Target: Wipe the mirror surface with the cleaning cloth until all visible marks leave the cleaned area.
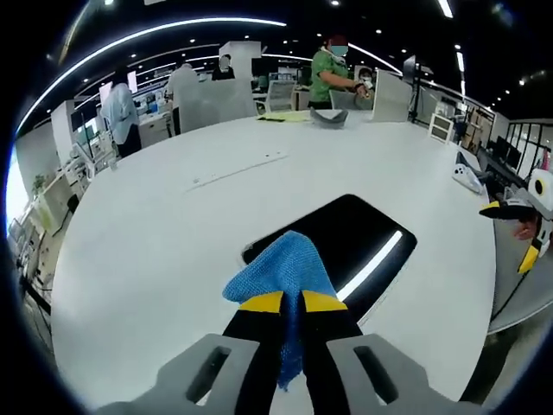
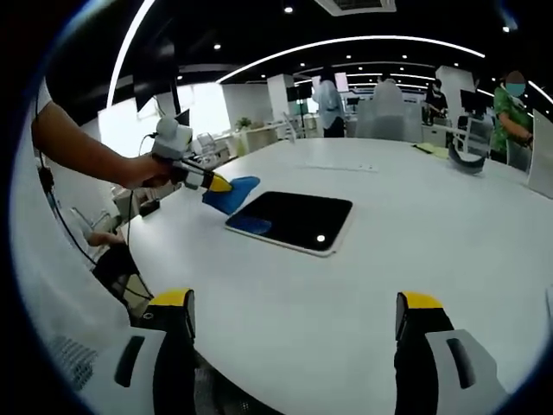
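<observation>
Blue microfibre cleaning cloth (image 1: 289, 270) is clamped in the left tool (image 1: 291, 302) at the near edge of the dark rectangular mirror (image 2: 294, 220) on the white round bench (image 1: 173, 233), right tool (image 2: 294, 318) held agape and empty; wiping is judged just starting, strokes across the glass needed next.

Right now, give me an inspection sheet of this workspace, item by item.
Surface: large round white table, mostly bare.
Job's things: dark mirror lying flat on the table, reflecting ceiling lights; blue cleaning cloth at its edge.
Clutter: white object near the table's rim; yellow sheet and grey item at the far side.
Grippers: left tongs shut on the cleaning cloth; right tongs open, holding nothing, above the table.
Cables: thin dark cable hanging by the person's arm.
Surroundings: open office, desks, several people, ceiling strip lights.
</observation>
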### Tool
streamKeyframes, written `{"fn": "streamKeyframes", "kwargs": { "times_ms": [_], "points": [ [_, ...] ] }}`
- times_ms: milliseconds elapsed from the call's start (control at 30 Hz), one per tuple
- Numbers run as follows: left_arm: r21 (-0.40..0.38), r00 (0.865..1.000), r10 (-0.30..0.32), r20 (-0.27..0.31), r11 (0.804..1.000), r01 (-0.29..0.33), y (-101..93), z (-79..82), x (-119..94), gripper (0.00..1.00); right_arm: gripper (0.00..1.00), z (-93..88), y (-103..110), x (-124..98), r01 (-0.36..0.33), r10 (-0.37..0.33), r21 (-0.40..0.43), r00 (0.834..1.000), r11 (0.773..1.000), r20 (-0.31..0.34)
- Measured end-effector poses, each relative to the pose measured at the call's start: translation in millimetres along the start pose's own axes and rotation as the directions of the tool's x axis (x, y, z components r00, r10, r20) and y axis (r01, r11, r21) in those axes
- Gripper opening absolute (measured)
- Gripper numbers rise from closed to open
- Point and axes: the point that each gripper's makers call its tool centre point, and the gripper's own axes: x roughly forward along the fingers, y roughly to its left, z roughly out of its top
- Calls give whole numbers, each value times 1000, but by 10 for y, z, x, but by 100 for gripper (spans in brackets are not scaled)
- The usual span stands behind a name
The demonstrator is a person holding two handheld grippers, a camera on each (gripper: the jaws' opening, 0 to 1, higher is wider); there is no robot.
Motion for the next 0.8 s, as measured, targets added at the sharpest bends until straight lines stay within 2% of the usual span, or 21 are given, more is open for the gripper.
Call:
{"fn": "streamKeyframes", "kwargs": {
  "times_ms": [633, 800],
  "points": [
    [-9, 999, -3, -39, 1000, 3, 21, 95, 396, 4, 97, 2, -41, -41, 33, -33, 20, 999, 999, 5],
    [19, 999, -8, -45, 1000, 8, 38, 121, 498, 4, 97, -14, -27, -44, 37, -37, 10, 999, 999, -3]
  ]
}}
